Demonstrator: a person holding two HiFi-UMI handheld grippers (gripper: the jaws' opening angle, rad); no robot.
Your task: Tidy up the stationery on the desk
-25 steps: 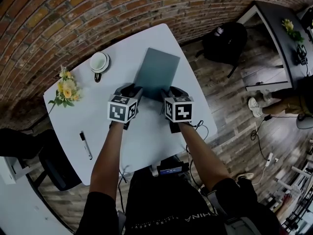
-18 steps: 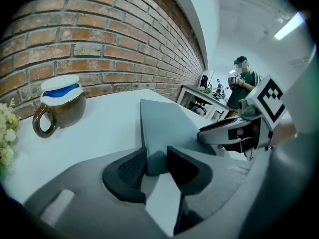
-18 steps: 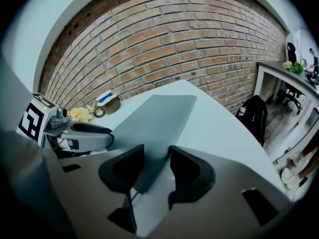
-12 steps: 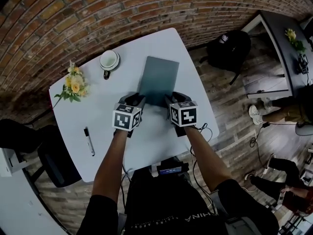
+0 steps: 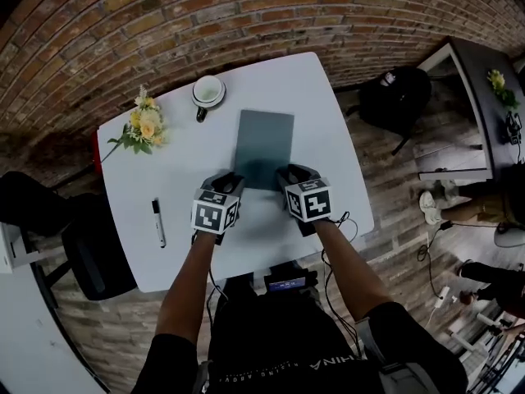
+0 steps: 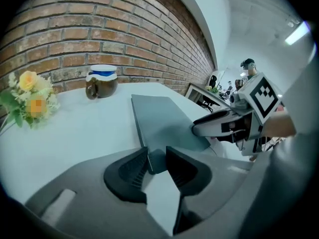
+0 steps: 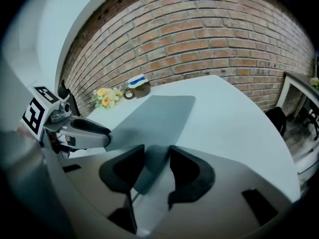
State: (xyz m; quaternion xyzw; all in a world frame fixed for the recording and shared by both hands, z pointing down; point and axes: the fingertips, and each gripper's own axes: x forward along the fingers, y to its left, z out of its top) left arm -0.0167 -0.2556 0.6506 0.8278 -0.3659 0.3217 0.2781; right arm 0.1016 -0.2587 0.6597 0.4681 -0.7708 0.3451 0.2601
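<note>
A thin grey-green notebook (image 5: 264, 142) lies flat on the white desk (image 5: 328, 97), its long sides running away from me. My left gripper (image 5: 228, 179) is at its near left corner and my right gripper (image 5: 289, 175) at its near right corner. In the left gripper view the corner of the notebook (image 6: 164, 118) sits between the jaws of the left gripper (image 6: 157, 161). The right gripper view shows the same: the notebook (image 7: 154, 116) is pinched in the right gripper (image 7: 157, 161). A black marker pen (image 5: 158, 222) lies alone at the desk's left.
A mug (image 5: 208, 93) stands near the far edge, with a small bunch of yellow flowers (image 5: 143, 128) to its left. A dark chair (image 5: 82, 253) stands by the desk's left side and a black chair (image 5: 398, 97) on the wooden floor to the right.
The notebook has turned from a slant to lie square with the desk, both grippers staying on its near corners. The head view has shifted.
</note>
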